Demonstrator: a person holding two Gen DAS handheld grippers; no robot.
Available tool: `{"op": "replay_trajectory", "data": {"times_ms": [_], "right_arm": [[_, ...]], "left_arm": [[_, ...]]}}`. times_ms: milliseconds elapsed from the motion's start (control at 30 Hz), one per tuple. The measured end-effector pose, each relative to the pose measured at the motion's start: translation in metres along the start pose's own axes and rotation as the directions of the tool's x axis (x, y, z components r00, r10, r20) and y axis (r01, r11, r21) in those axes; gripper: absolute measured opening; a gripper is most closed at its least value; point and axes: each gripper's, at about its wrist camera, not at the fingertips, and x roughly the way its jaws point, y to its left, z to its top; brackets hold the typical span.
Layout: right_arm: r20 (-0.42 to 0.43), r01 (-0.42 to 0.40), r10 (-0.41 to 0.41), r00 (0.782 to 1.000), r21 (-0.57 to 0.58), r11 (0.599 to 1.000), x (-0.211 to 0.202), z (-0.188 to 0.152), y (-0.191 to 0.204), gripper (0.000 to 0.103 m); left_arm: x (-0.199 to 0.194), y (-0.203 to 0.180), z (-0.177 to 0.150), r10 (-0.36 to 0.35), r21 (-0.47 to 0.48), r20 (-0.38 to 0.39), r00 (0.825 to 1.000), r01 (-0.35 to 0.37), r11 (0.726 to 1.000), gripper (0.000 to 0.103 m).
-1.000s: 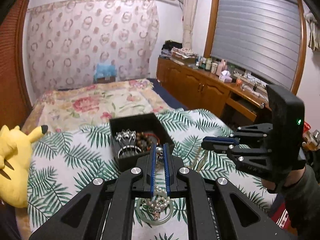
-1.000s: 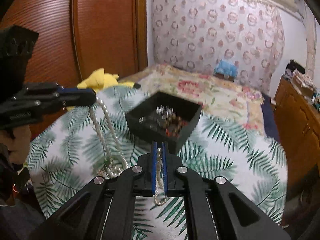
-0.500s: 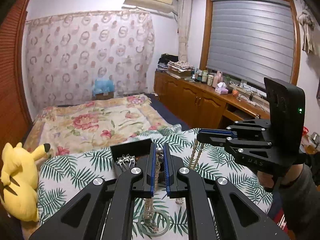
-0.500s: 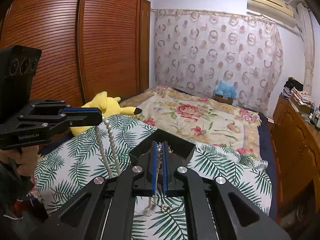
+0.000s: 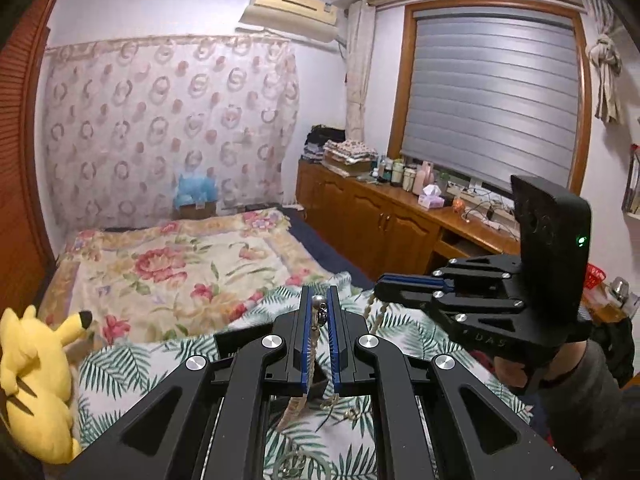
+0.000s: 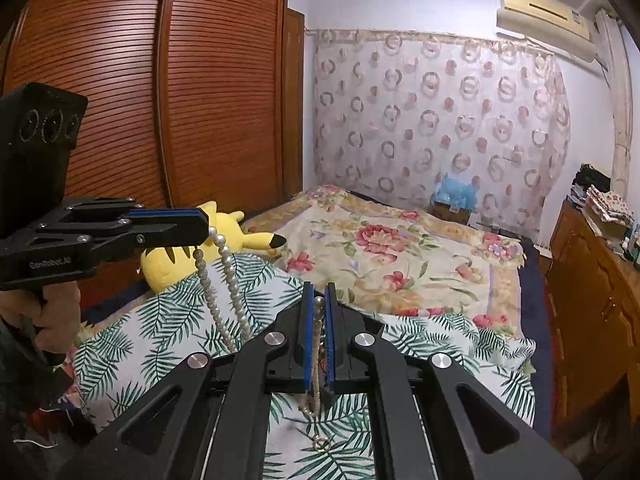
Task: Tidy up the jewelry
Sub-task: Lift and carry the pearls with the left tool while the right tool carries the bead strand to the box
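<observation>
Pearl-white beads, round, glossy and strung close on a long necklace, are hanging in a doubled loop from the left gripper, whose blue-padded black fingers are pressing together on the strand at middle left of the right wrist frame. From that pinch the two lines of beads are running down and toward lower centre, vanishing behind the black frame of the right gripper. Between the right gripper's narrow blue pads another stretch of the same strand is being pinched, with a silvery bead showing at the tips and a loose tail dangling to a small gold clasp ring near the bottom of the frame. Both grippers are therefore closing on the necklace, and its long axis is slanting from upper left to lower centre, well above the white fabric cover printed with green palm fronds. In the left wrist frame the left gripper is holding beads in its slot at centre, while the right gripper is sitting at middle right with a blurred strand falling below its tips. No jewellery box is clearly showing in either view, so lowering the slack, slippery strand into one would probably call for tipping the grippers downward first. A soft yellow plush toy is lying behind the hanging loop.
</observation>
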Motion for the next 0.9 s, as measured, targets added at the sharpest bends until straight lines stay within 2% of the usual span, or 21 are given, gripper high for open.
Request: {"op": "replay_trajectory", "data": {"times_ms": [233, 500, 667, 900], "right_arm": [[0.024, -0.008, 0.009, 1.000, -0.009, 1.000, 0.001, 0.025, -0.009, 0.006], [0.034, -0.018, 0.018, 0.999, -0.010, 1.000, 0.012, 0.049, -0.023, 0.006], [0.024, -0.025, 0.025, 0.999, -0.012, 1.000, 0.025, 0.055, -0.029, 0.006], [-0.009, -0.029, 0.029, 1.000, -0.003, 1.000, 0.054, 0.058, -0.039, 0.006]], "left_arm": [[0.003, 0.005, 0.026, 0.005, 0.009, 0.022, 1.000, -0.006, 1.000, 0.006], [0.021, 0.019, 0.041, 0.014, 0.010, 0.005, 1.000, -0.014, 1.000, 0.006], [0.041, 0.033, 0.035, 0.013, -0.012, -0.031, 0.999, -0.013, 1.000, 0.006], [0.076, 0.055, 0.006, 0.030, -0.040, -0.121, 0.992, -0.035, 0.999, 0.006]]}}
